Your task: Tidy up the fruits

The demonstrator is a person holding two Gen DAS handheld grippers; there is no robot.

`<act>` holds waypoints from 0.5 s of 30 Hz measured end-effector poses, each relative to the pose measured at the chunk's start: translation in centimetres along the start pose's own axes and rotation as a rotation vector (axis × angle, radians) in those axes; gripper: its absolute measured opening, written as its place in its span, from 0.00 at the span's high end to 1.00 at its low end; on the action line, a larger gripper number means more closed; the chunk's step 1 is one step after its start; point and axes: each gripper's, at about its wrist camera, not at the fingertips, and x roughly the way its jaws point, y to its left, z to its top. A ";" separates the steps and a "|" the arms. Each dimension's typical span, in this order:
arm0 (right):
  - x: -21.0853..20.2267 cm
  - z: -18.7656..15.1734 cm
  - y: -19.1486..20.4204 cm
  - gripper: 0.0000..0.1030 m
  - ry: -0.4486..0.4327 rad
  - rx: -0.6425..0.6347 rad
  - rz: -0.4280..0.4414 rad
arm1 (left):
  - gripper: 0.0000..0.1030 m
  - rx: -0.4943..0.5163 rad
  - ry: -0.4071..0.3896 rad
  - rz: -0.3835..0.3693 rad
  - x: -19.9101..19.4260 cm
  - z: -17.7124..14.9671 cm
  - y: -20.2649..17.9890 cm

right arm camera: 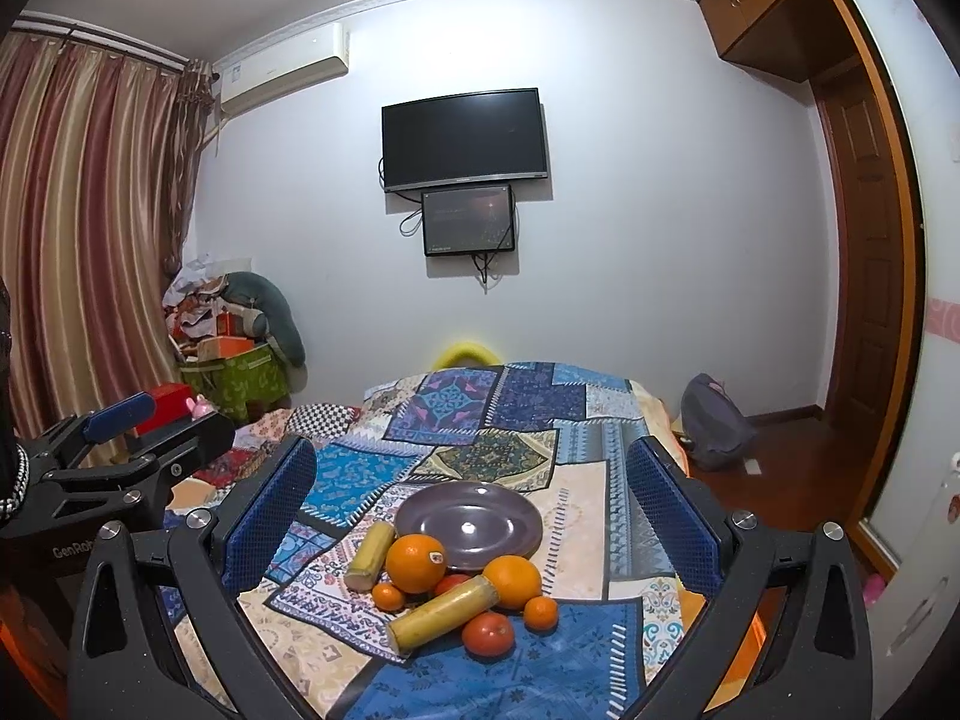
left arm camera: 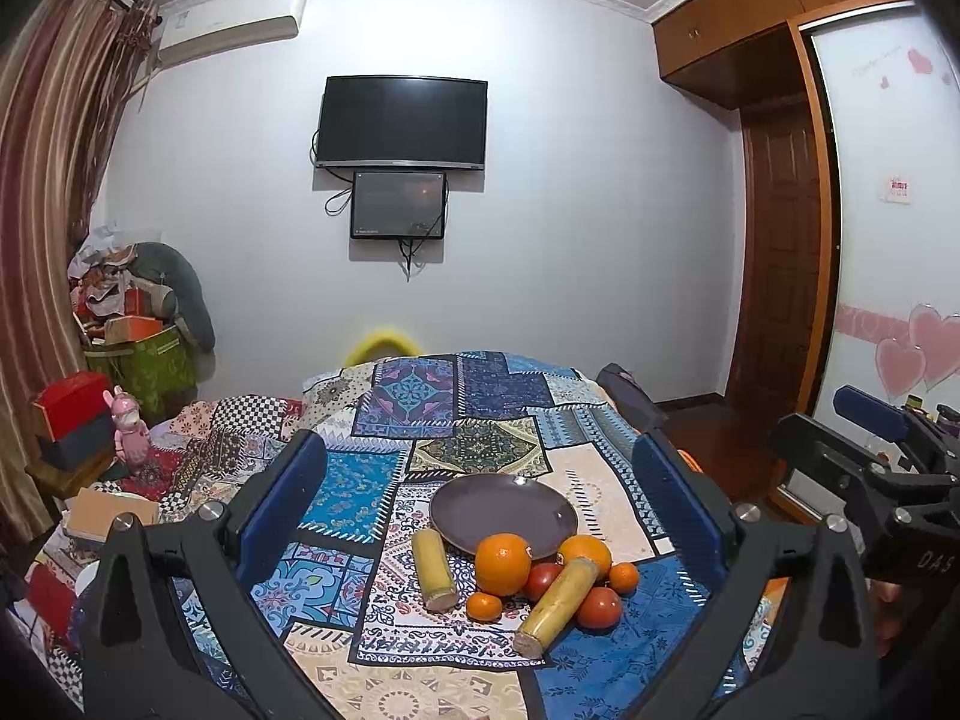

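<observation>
Both tongs [left arm camera: 480, 516] [right arm camera: 471, 516] gape empty; oranges [left arm camera: 503, 564] could roll off the soft bed [left arm camera: 480, 438], missing the plate [left arm camera: 503, 507].

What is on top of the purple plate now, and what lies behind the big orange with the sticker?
The purple plate holds nothing; only a light reflection shows. Behind the big orange is the plate's near rim, which the orange partly covers. A tomato beside it is mostly hidden.

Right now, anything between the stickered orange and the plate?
Nothing visible. The stickered orange sits against the near rim of the purple plate, which holds nothing. Both claws, left claw and right claw, hang open above the bedspread, apart from the fruit.
</observation>
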 end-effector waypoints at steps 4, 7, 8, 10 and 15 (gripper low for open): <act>0.0 0.0 0.0 0.00 0.001 0.000 0.002 | 0.00 -0.006 -0.001 0.002 0.1 -0.1 0.2; 0.0 0.0 -0.1 0.00 0.001 -0.001 0.001 | 0.00 -0.010 0.000 0.001 0.1 -0.2 0.2; 0.0 0.0 -0.1 0.00 0.001 -0.001 0.001 | 0.00 -0.012 -0.001 0.001 0.1 -0.2 0.2; 0.0 0.0 -0.1 0.00 0.000 0.000 0.002 | 0.00 -0.012 -0.002 0.001 0.0 -0.2 0.3; 0.1 -0.1 -0.1 0.00 -0.001 -0.001 0.004 | 0.00 -0.013 -0.006 0.002 0.0 -0.1 0.4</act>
